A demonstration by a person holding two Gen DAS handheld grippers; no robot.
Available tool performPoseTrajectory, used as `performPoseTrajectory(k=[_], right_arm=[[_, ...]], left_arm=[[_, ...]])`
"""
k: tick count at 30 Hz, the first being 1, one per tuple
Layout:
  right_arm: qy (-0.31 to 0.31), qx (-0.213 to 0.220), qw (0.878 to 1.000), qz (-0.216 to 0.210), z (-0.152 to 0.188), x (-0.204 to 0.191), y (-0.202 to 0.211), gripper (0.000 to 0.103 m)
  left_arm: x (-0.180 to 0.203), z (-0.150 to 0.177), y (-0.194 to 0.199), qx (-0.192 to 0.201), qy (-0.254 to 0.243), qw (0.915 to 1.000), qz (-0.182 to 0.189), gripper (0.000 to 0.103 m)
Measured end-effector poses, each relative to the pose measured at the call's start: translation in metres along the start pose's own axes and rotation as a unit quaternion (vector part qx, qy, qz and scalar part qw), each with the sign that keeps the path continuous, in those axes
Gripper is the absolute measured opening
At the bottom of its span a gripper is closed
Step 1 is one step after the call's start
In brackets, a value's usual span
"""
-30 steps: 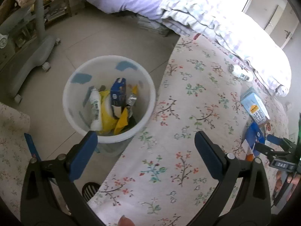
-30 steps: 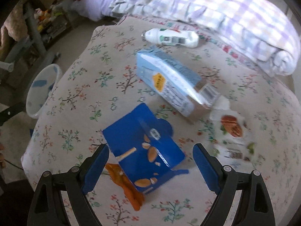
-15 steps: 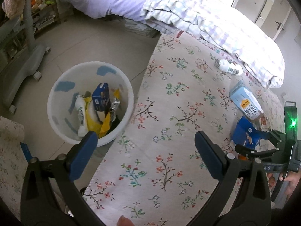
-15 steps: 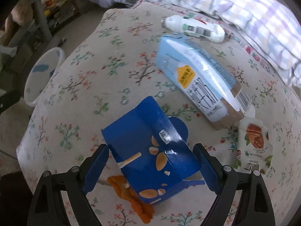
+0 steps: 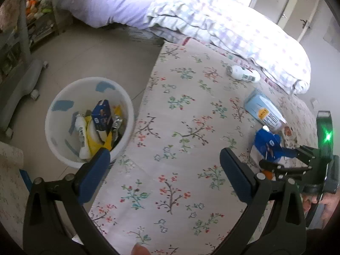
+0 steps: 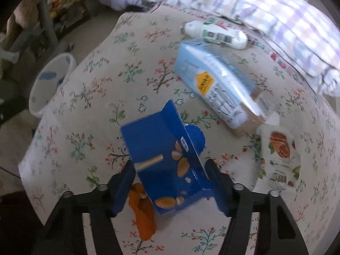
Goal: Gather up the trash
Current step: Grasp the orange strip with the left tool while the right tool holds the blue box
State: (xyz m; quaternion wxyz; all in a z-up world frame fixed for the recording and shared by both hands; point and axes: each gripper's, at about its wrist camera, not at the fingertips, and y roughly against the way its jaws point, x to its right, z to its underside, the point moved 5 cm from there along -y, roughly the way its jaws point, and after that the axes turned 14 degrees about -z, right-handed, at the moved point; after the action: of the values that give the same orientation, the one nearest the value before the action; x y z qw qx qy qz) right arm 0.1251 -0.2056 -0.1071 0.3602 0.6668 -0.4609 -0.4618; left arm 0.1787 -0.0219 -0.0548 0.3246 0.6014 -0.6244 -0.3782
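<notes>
Since a second ago our right claw has been closing its jaws around the blue carton, which stands tilted between them on the floral cover; the pads look to be touching its sides, though blur keeps us from saying how firmly they press. Our left claw has slid along the cover, so the white bin now sits further toward the left edge of its view; its jaws stand wide apart with nothing between them.

Just under the carton lies an orange wrapper, touching its lower corner. Beyond it rest a pale blue box, a snack pouch and a white bottle near the checked quilt. The bin stands on the floor beside the covered surface, already holding several pieces of trash.

To do this step well, we judge the squeeze should be gentle: the carton looks open and thin-walled, so it may buckle or twist out. We would finish closing squarely on the two flat sides, lift straight up so the wrapper is not dragged along, then carry the carton over the bin before letting go.
</notes>
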Motion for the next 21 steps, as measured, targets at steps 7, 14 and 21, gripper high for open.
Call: performPoseTrajectory(k=[7,14,21], right_arm=[[-0.065,0.058,0.996,-0.035,0.005,0.015,0.039,0.058],[-0.118,0.103,0.986,-0.049,0.021,0.044,0.08,0.058],[-0.14,0.109,0.984,-0.03,0.042,0.076,0.101,0.058]], left_arm=[[0.031,0.009,0.002,-0.014,-0.043,0.9989,0.017,0.102],[0.072,0.029,-0.001,-0.054,-0.08,0.9945,0.041,0.102],[0.126,0.05,0.004,-0.065,-0.127,0.9884,0.053,0.102]])
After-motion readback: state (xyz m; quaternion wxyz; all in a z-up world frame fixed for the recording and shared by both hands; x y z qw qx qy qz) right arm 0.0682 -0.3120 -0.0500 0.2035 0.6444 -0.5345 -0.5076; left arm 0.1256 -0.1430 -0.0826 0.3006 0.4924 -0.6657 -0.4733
